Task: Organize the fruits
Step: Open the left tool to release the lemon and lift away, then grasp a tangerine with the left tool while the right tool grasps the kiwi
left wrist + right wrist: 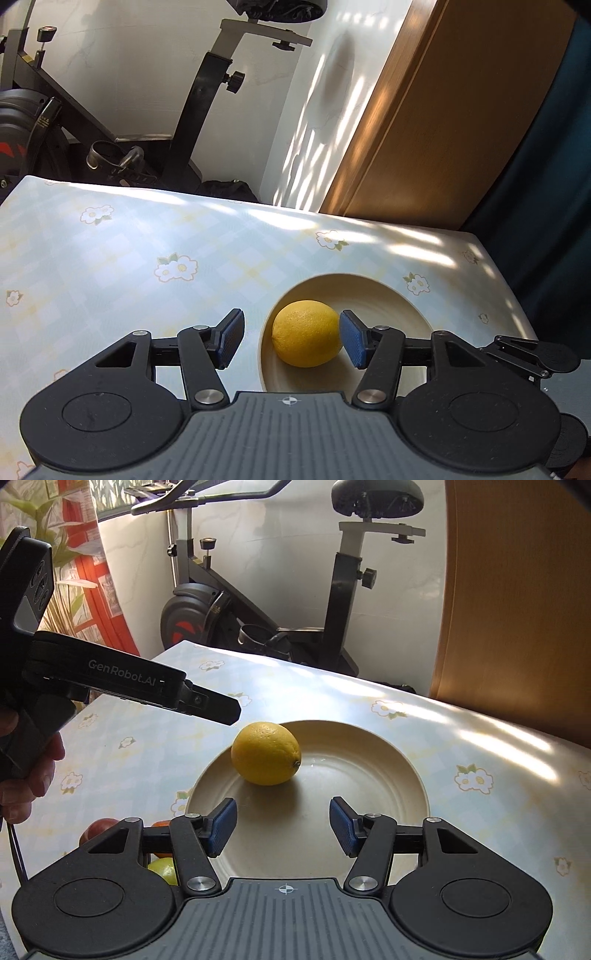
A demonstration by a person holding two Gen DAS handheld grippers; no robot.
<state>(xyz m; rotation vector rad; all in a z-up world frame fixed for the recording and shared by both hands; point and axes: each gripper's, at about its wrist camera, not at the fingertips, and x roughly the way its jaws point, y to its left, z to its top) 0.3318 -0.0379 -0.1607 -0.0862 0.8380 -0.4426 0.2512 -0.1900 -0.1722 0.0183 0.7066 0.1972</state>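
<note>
One lemon plated, more fruit waiting at the table edge

We see a round yellow lemon (266, 753) lying loose on the left part of a wide cream ceramic plate (388, 760), which stands on the table (480, 812) with its pale blue checked, flower-printed cloth. We judge the first placement done. Our left tongs (291, 339) stand partly apart above the plate's left rim, gripping nothing; one blue pad (351, 339) appears just beside the lemon, though we cannot tell whether it touches. Our right tongs (282, 827) hover over the near part of the plate, jaws also partly apart and empty. Still left, we judge: a reddish round fruit (98, 829), an orange one (160, 824) and a yellow-green one (164, 871), all half hidden behind the right tool near the plate's left rim. The left tool's black body reads "GenRobot.AI" (122, 672)
</note>
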